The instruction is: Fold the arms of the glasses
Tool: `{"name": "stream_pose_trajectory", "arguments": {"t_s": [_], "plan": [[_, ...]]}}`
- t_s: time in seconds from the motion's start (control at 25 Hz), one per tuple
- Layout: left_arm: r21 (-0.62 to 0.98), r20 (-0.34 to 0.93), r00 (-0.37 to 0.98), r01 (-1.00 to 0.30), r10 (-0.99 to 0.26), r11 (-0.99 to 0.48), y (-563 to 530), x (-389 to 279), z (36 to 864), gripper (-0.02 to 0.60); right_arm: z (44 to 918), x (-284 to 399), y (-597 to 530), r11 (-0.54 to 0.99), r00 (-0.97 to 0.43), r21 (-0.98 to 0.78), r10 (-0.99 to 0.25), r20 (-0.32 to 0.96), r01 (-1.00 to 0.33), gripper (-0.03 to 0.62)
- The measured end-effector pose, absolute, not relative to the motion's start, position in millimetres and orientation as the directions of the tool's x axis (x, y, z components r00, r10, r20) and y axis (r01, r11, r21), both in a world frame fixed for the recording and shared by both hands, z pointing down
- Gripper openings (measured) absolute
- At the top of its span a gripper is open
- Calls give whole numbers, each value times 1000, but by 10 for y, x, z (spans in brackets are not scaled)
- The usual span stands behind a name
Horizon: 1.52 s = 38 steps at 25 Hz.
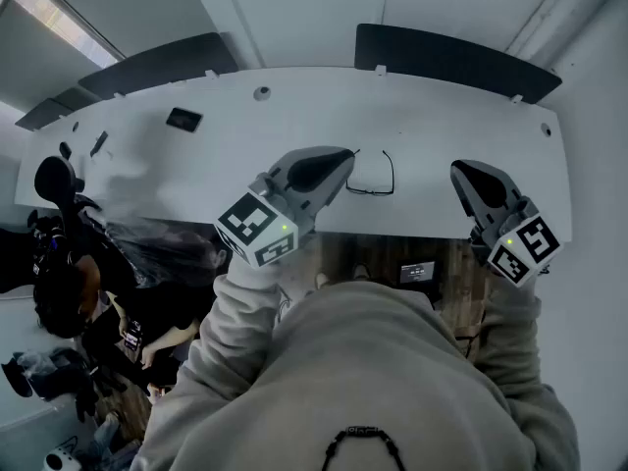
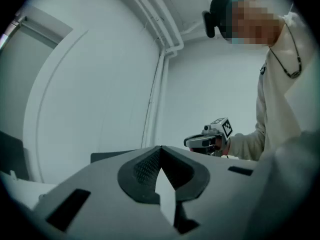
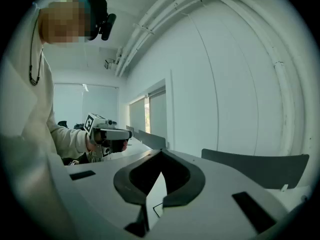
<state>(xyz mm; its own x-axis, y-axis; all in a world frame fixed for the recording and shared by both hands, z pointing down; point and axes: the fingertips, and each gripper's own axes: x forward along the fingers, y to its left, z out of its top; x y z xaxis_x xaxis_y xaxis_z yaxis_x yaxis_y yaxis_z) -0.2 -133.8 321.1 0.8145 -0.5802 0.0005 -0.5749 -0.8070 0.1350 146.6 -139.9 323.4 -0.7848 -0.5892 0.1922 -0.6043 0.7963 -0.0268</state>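
Observation:
A pair of thin black-framed glasses [image 1: 372, 177] lies on the white table [image 1: 294, 116] near its front edge, arms unfolded and pointing away from me. My left gripper [image 1: 342, 159] hovers just left of the glasses, jaws shut with nothing held. My right gripper [image 1: 461, 172] is a short way to their right, also shut and empty. In the left gripper view the jaws [image 2: 161, 149] meet, and the right gripper [image 2: 207, 139] shows beyond. In the right gripper view the jaws [image 3: 161, 154] meet too. A thin black line, perhaps the glasses [image 3: 156, 207], shows through the gap below them.
A small black rectangular object [image 1: 183, 119] and a round grommet [image 1: 261, 93] sit on the table's far left part. Dark panels [image 1: 451, 59] stand behind the table. People [image 1: 64, 283] and dark gear are at the lower left. A wall runs close on the right.

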Motion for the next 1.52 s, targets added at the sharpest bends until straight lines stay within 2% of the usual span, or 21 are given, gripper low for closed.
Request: {"name": "stream_pose_trajectory", "arguments": {"t_s": [0.72, 1.52], "plan": [[162, -23, 810, -575, -585, -802, -1304, -59, 3169, 6, 3161, 1486, -1399, 792, -799, -112, -592, 107, -601, 21], [173, -36, 827, -547, -561, -819, -1319, 32, 3152, 6, 3207, 1447, -1341, 795, -808, -142, -581, 98, -589, 21]]}}
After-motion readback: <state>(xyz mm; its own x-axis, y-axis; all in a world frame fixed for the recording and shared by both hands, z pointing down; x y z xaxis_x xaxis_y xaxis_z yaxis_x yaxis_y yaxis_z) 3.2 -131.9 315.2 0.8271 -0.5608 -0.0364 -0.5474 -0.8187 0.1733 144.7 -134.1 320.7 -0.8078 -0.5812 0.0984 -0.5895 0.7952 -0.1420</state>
